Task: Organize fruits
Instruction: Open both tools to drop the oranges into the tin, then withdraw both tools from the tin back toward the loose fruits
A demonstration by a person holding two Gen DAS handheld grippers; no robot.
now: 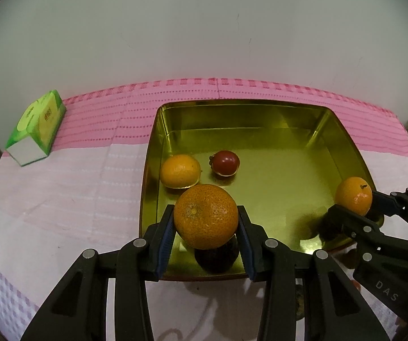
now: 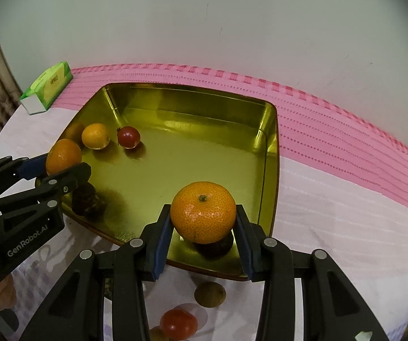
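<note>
1. The left gripper (image 1: 206, 228) is clamped on a large mandarin (image 1: 205, 216), its blue pads pressed to the fruit's two sides, held above the near-left corner of the gold tray (image 1: 260, 105)
2. The right gripper (image 2: 203, 224) is likewise clamped on a stemmed mandarin (image 2: 203, 211), held over the tray's near-right corner; from the left wrist view this same fruit (image 1: 353, 195) sits at the tray's right rim between that gripper's black fingers
3. Directly beneath each held fruit, a dark shadow and reflection lie on the tray floor
4. Inside the tray, against its left wall, rests a smaller orange (image 1: 180, 170), and just beside it toward the tray's middle lies a red tomato (image 1: 225, 162); the two are apart
5. Outside the tray, on the white cloth (image 2: 331, 221) in front of its near rim, lie a brownish round fruit (image 2: 210, 294) and a second red tomato (image 2: 179, 323)
6. Well beyond the tray's far-left corner, a green tissue box (image 1: 36, 126) stands on the pink striped cloth (image 1: 260, 88) near the wall
</note>
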